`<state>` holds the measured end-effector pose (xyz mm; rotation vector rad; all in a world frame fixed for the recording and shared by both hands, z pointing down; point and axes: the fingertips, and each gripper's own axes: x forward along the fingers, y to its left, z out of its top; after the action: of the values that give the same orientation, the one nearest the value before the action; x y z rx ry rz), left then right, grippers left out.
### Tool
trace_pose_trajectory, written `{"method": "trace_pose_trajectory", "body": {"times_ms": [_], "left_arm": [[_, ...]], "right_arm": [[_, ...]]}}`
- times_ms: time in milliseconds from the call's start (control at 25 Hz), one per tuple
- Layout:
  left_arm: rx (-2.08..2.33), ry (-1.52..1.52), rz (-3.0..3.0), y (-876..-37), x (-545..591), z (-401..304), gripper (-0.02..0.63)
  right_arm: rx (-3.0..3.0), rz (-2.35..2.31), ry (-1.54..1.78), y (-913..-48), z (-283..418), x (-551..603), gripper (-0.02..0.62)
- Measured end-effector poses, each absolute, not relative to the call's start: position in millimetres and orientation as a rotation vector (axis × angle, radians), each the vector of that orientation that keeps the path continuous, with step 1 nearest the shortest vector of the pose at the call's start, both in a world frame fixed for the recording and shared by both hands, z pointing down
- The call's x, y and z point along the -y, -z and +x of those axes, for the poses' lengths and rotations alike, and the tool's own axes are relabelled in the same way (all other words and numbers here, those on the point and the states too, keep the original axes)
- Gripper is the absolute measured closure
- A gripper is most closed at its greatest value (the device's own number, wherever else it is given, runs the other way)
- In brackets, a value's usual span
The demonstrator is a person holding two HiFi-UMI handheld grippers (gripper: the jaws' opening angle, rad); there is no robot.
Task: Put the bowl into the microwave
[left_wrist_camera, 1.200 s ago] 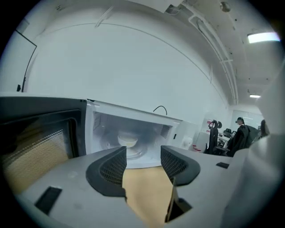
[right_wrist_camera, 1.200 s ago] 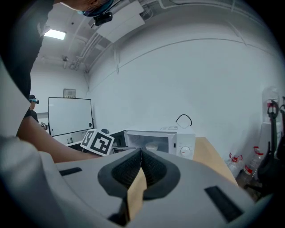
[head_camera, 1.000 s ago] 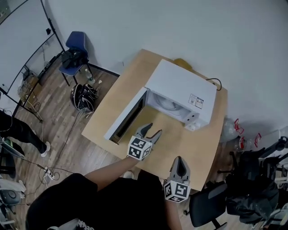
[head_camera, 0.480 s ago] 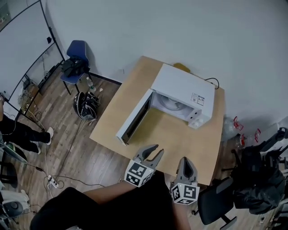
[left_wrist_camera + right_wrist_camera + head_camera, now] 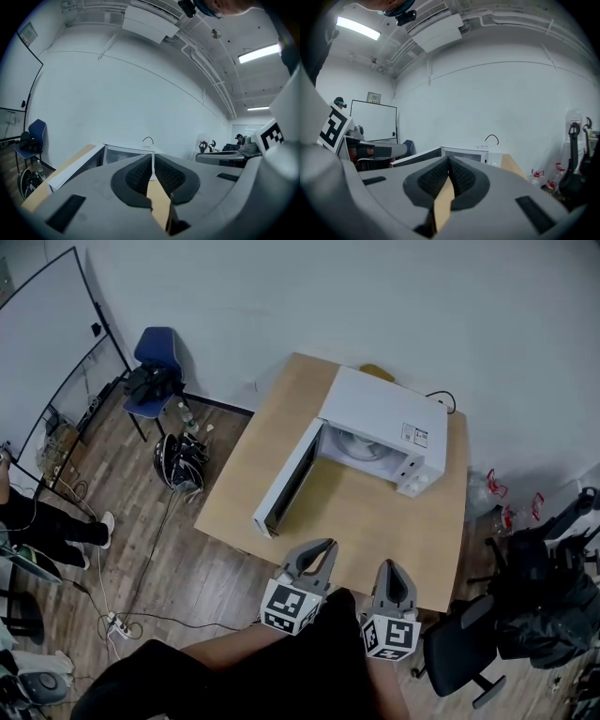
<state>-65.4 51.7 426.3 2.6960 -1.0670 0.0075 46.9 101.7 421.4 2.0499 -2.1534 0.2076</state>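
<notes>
Wooden flooring (image 5: 169,549) and a white wall (image 5: 375,296) are framing the desk (image 5: 375,521), where the white microwave (image 5: 380,409) is standing with its door (image 5: 286,479) swung open and the bowl (image 5: 361,444) is showing as a pale round shape inside the cavity. At the desk's near edge the left claw (image 5: 319,551) is hovering, its jaws having just been closing until they meet on nothing. The right claw (image 5: 392,568) is hanging beside it, jaws together and likewise empty, both well apart from the microwave.
</notes>
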Motion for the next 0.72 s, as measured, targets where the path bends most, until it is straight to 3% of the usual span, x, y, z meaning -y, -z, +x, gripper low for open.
{"method": "trace_pose_trajectory", "body": {"times_ms": [720], "left_arm": [[1.087, -0.018, 2.73, -423, -30, -71, 0.581]], "right_arm": [[2.116, 2.046, -0.19, -429, 48, -76, 0.535]]}}
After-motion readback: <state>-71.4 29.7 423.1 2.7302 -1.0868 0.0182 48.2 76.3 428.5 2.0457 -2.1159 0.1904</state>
